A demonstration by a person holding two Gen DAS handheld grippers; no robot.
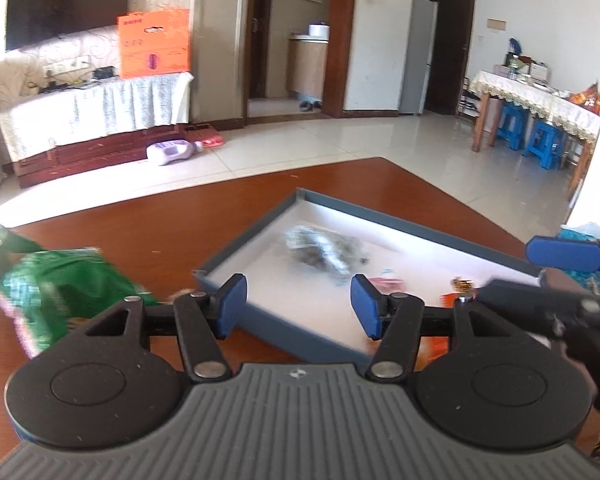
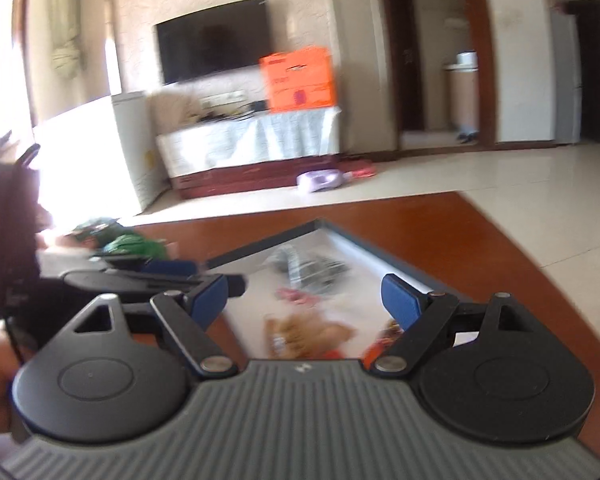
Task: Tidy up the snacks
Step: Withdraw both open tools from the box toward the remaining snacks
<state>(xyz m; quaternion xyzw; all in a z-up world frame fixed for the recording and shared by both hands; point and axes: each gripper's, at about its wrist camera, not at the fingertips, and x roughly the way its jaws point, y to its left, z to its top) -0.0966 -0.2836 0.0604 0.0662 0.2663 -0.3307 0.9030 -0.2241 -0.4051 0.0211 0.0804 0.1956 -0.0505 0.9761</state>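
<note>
A shallow grey-blue tray (image 1: pixel 244 236) with a white floor lies on the brown table (image 1: pixel 160 216). In it lie a silvery snack packet (image 1: pixel 320 250), a small pink packet (image 1: pixel 386 282) and orange packets at the near side. A green snack bag (image 1: pixel 60 284) lies on the table left of the tray. My left gripper (image 1: pixel 298 304) is open and empty above the tray's near left edge. My right gripper (image 2: pixel 306 300) is open and empty above the tray (image 2: pixel 384 254), over the silvery packet (image 2: pixel 312 268), pink packet (image 2: pixel 298 296) and orange-brown packet (image 2: pixel 308 336). The green bag (image 2: pixel 134 246) shows at left.
The right gripper's blue finger (image 1: pixel 564 254) shows at the right of the left wrist view. The left gripper and hand (image 2: pixel 132 276) sit close on the left of the right wrist view. Beyond the table's far edge are tiled floor, a TV cabinet (image 1: pixel 92 120) and a dining table (image 1: pixel 540 100).
</note>
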